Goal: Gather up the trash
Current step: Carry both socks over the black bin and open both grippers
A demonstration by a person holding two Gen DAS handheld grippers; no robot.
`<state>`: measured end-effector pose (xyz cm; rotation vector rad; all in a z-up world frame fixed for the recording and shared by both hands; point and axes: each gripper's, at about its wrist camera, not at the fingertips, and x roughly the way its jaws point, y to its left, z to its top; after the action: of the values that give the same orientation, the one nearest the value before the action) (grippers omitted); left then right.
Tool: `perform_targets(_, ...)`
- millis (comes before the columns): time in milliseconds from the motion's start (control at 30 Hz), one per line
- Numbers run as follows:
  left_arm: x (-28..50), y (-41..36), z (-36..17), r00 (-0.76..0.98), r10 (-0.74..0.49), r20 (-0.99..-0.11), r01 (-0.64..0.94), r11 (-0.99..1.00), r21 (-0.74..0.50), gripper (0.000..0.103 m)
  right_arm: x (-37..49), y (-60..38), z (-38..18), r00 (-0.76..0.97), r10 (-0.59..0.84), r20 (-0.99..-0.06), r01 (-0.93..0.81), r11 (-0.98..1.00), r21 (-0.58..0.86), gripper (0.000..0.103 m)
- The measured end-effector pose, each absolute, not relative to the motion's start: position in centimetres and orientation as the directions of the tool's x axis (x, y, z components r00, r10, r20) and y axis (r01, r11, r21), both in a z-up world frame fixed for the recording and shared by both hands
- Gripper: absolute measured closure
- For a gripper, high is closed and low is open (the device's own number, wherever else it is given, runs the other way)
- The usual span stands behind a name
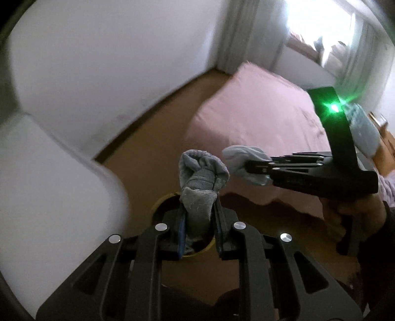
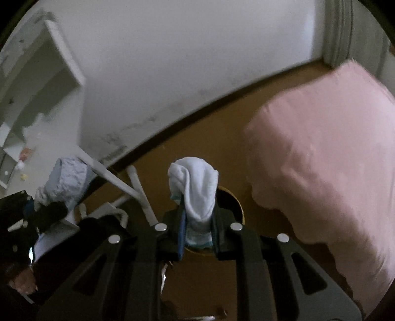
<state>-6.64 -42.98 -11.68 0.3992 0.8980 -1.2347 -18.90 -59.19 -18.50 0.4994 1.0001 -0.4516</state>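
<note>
Currently both pickups done: left gripper [image 1: 198, 217] fingers pinch a grey sock [image 1: 201, 177], right gripper [image 2: 197, 222] fingers pinch a white sock [image 2: 195, 187]. Bin [image 2: 235, 205] at frame centre below; drop still pending.

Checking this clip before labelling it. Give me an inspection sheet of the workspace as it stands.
Surface: brown floor, bare where visible.
Job's things: grey sock in the left tongs; white sock in the right tongs; round dark bin below both.
Clutter: white rack legs and pale bundle by the wall.
Grippers: both tongs shut on their socks.
Cables: nothing seen.
Surroundings: pink bed, white wall, curtain, bright window.
</note>
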Motion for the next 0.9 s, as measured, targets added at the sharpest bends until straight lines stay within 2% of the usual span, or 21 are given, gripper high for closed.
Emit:
perform_targets(367, -5.7, -51.2, -27.2, -0.007, -0.442, -0.897, 0.922, 0.345, -0.177, 0.085, -17.9, -61.4, -30.0, 0.354, 0.005, -0.935, 0.594, 0.771, 0.229, 0.086)
perform_targets(500, -5.0, -51.3, -29.9, -0.011, -0.397, -0.918, 0.914, 0.368, -0.170, 0.085, -17.1, -61.4, -32.0, 0.333, 0.035, -0.942, 0.592, 0.770, 0.237, 0.086)
perform_targets(667, -5.0, -51.4, -30.3, -0.032, -0.394, -0.919, 0.910, 0.368, -0.190, 0.083, -16.0, -61.9, -33.0, 0.329, 0.049, -0.943, 0.593, 0.767, 0.247, 0.086)
perform_targets(733, -5.2, -51.4, -30.4, -0.033, -0.391, -0.920, 0.916, 0.357, -0.184, 0.073, -15.8, -62.1, -33.3, 0.326, 0.054, -0.944, 0.593, 0.765, 0.249, 0.086)
perform_targets(800, -5.1, -51.2, -29.8, -0.031, -0.397, -0.917, 0.913, 0.363, -0.188, 0.057, -15.7, -62.3, -33.7, 0.322, 0.058, -0.945, 0.594, 0.765, 0.249, 0.086)
perform_targets(867, -4.7, -51.2, -29.7, -0.030, -0.406, -0.913, 0.908, 0.370, -0.195, 0.049, -15.5, -62.3, -33.9, 0.317, 0.060, -0.946, 0.594, 0.766, 0.248, 0.086)
perform_targets(900, -4.8, -51.1, -29.5, -0.027, -0.410, -0.912, 0.909, 0.370, -0.193, 0.049, -15.6, -62.4, -33.9, 0.317, 0.061, -0.947, 0.592, 0.767, 0.248, 0.086)
